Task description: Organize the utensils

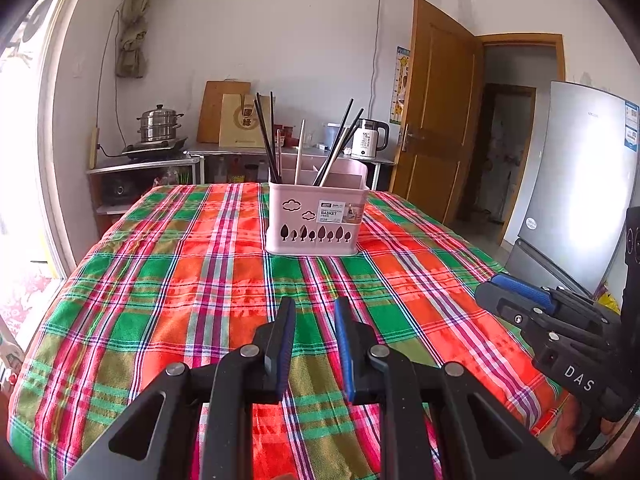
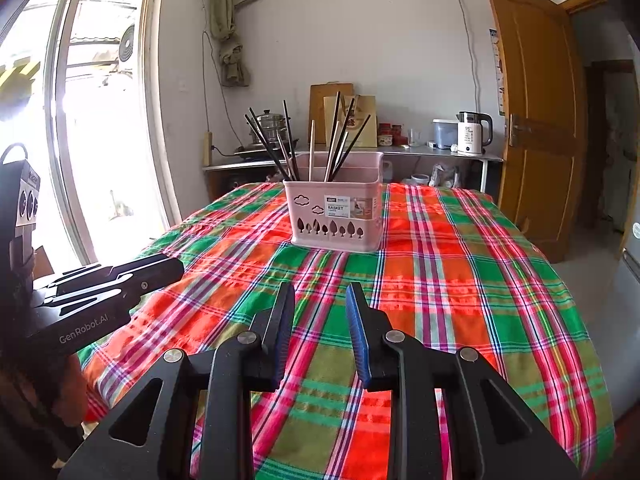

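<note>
A pink utensil basket [image 1: 316, 216] stands on the plaid tablecloth [image 1: 180, 280], far of centre; it also shows in the right wrist view [image 2: 336, 216]. Several black and pale chopsticks [image 1: 268, 136] stand upright in its compartments and also show in the right wrist view [image 2: 340, 140]. My left gripper [image 1: 315, 308] is open and empty, hovering above the cloth well short of the basket. My right gripper [image 2: 320, 294] is open and empty too, near the basket's front. The right gripper shows at the right edge of the left wrist view [image 1: 496, 292]; the left gripper shows at the left of the right wrist view [image 2: 172, 268].
A counter [image 1: 280, 152] behind the table holds a steamer pot [image 1: 160, 124], a white kettle [image 1: 370, 140] and cutting boards. A wooden door [image 1: 436, 116] and a fridge [image 1: 576, 184] stand to the right. A bright window [image 2: 80, 120] is to the left.
</note>
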`<state>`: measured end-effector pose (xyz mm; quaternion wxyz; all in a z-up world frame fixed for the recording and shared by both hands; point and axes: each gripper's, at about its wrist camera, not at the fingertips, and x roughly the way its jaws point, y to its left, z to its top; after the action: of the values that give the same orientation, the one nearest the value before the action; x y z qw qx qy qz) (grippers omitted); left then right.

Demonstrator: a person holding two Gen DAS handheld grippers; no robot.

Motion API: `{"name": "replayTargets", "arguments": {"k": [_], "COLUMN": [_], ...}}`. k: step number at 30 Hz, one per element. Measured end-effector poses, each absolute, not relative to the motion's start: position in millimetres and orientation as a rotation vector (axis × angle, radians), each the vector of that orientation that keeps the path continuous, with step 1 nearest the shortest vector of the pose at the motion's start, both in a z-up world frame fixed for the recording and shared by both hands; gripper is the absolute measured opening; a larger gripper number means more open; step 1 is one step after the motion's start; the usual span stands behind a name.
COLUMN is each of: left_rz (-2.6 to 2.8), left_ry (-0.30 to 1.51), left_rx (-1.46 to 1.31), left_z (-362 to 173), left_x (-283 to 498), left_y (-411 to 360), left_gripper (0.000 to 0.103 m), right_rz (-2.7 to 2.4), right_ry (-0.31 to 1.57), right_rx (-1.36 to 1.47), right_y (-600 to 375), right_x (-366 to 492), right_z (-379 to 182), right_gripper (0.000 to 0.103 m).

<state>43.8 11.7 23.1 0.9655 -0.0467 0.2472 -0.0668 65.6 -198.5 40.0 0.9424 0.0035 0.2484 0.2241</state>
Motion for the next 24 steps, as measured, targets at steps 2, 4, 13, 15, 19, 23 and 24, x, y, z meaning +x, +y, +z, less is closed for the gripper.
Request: {"name": "replayTargets", "arguments": {"k": [2,4,13,15,19,23,24], "left_rz": [-0.133,-0.132,-0.133,-0.132,-0.131,-0.132,-0.133], "left_ry": [0.500,0.500,0.504,0.505,0.504,0.502,0.502], "left_rx": [-0.093,-0.093,-0.096,-0.095,-0.092,-0.087,-0.087], "left_z": [23.2,23.0,21.9,21.8,21.5,22.0,22.1], "left_x": [44.5,44.0,42.7,43.5,43.4,42.7,42.2], "left_y": [11.5,11.4,11.5,11.7,11.3,10.9,11.0], "left_gripper": [0.019,0.019,0.019,0.019,0.019,0.019,0.019], "right_rz": [0.457,0.459,0.462,0.462,0.461,0.461,0.462], "right_ry": [0.508,0.511,0.514,0.515,0.514,0.514,0.514], "right_rx": [0.007,0.009,0.009,0.008,0.011,0.010,0.011], "right_y": [-198.2,-198.6,-197.8,-197.7,-197.9,-198.1,-198.1], "right_x": [65.3,66.2,67.0,67.0,66.6,66.8,66.9], "right_z": [40.0,39.8,38.8,38.6,37.8,37.9,37.9], "right_gripper": [0.027,0.027,0.027,0.027,0.027,0.027,0.027]}}
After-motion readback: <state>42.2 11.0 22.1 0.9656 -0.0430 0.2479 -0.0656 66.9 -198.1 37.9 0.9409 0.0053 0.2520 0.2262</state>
